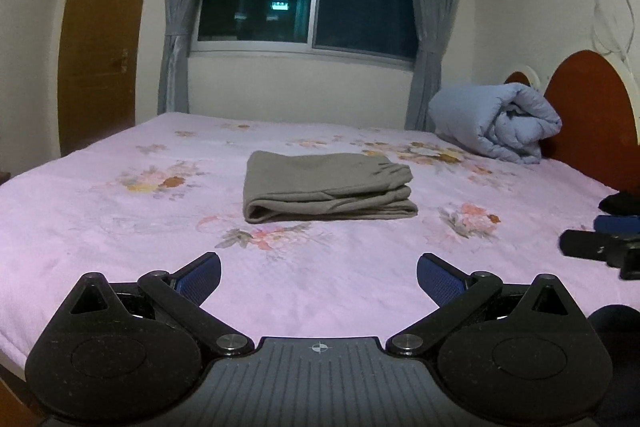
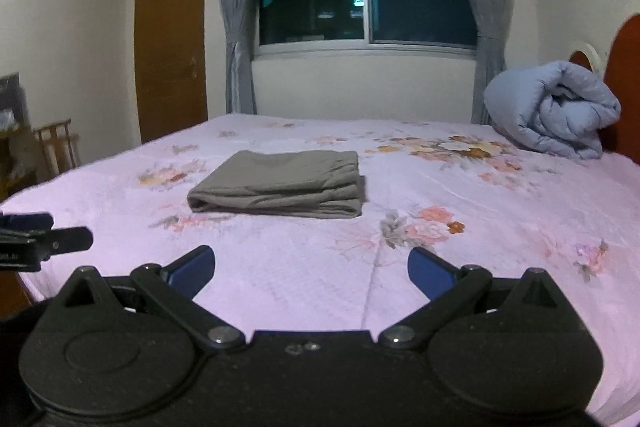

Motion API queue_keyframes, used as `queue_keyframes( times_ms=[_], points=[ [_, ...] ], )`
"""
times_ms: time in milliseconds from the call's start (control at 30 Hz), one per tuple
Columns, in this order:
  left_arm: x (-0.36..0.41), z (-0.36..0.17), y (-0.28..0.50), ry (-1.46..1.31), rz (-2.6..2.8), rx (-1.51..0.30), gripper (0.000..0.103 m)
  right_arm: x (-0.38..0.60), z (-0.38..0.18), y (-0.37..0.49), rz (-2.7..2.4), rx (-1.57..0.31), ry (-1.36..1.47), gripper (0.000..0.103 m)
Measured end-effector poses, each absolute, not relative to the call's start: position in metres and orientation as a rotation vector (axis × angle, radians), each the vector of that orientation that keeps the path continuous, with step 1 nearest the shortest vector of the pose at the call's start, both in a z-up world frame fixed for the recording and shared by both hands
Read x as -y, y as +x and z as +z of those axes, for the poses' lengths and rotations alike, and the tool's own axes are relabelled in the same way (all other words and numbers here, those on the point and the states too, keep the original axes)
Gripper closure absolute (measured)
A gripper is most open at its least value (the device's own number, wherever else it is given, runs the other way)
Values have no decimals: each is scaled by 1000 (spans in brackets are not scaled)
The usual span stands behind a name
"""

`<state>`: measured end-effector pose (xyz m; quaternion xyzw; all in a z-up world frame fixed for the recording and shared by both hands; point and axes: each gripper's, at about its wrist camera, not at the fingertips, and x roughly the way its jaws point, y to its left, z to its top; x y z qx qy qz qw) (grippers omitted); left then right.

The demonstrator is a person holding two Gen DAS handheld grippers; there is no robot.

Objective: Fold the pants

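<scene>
A: Both sets of fingers are spread and empty: left gripper (image 1: 319,273), right gripper (image 2: 311,267). The pants (image 1: 326,187) lie folded on the bed (image 1: 120,227), well ahead of both.

B: Risk?

A: I'd judge another grab could drag the stacked layers askew or snag the bedspread.

Black tongs (image 1: 319,277), blue ribbed pads (image 1: 439,283), 2 silver pivot screws.
</scene>
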<state>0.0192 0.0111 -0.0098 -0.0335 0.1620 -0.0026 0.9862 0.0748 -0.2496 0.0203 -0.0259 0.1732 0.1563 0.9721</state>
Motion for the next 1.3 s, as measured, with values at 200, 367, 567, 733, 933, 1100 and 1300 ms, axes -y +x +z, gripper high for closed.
queue_keyframes(
  times_ms=[200,367,567,733,933,1100,1300],
  points=[
    [-6,-10,18,-65,-7,-319,0,248,19,78,314,-359,-18,6],
    [-4,-9,19,-57,-13,-319,0,249,19,76,315,-353,-7,6],
    [-5,-9,20,-63,-11,-320,0,250,20,76,317,-358,-8,6],
    [-5,-10,20,-64,-14,-320,0,248,20,75,319,-355,-16,6],
    [-3,-10,20,-60,-19,-312,0,247,20,74,321,-355,-20,6],
    [-3,-11,19,-57,-18,-309,0,247,20,74,320,-355,-19,6],
    [-3,-11,19,-57,-17,-306,0,246,20,74,321,-354,-22,6]
  ],
)
